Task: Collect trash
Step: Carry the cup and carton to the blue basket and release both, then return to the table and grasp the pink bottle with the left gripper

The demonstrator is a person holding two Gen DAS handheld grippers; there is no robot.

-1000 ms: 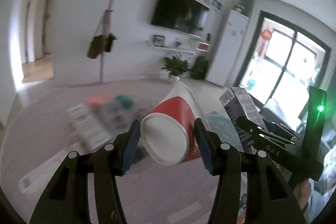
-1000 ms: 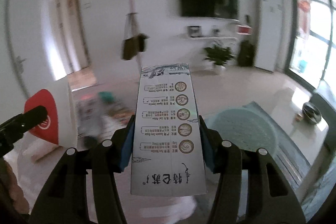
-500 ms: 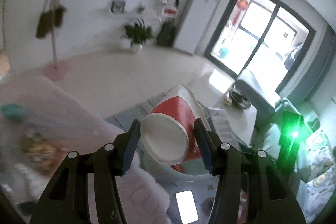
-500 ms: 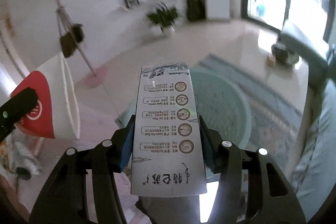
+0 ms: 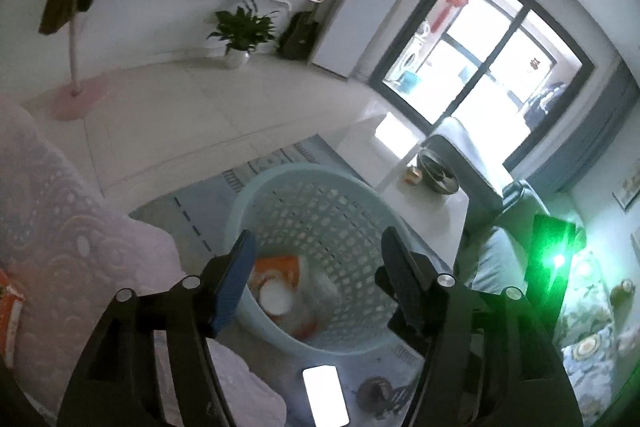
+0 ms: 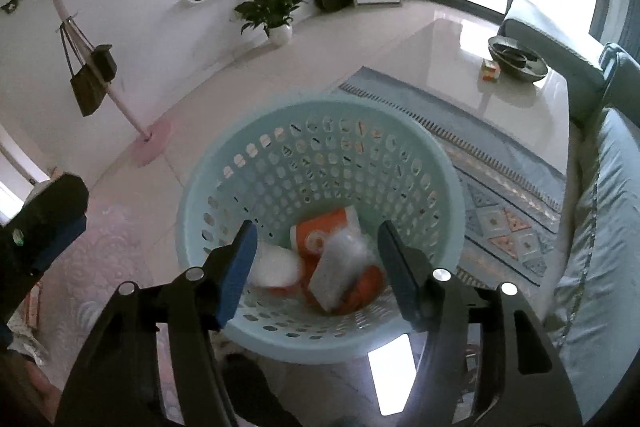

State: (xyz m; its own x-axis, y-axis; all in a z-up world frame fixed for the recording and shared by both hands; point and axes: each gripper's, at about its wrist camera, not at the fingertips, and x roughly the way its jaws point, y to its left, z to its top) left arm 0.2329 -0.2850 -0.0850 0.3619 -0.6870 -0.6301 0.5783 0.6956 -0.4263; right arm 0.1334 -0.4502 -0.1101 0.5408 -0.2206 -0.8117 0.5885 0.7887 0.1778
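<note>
A pale blue perforated basket (image 5: 320, 187) (image 6: 320, 115) stands on the floor below both grippers. Inside lie the red-and-white paper cup (image 5: 275, 297) (image 6: 276, 269), the printed carton (image 6: 338, 273), blurred, and an orange package (image 6: 320, 231) (image 5: 280, 265). My left gripper (image 5: 316, 267) is open and empty above the basket. My right gripper (image 6: 314, 251) is open and empty above the basket. The left gripper's finger also shows at the left edge of the right wrist view (image 6: 44, 223).
A pink lace tablecloth (image 5: 60, 227) (image 6: 100, 267) covers the table at the left. A patterned rug (image 6: 500, 195), a glossy coffee table (image 6: 480, 67) with a dark bowl (image 6: 516, 57), and a grey sofa (image 6: 600, 227) lie to the right. A coat stand (image 6: 100, 67) stands at the back left.
Both grippers swung right and down over the basket and opened. The cup dropped from the left gripper and the carton from the right; both now lie in the basket.
</note>
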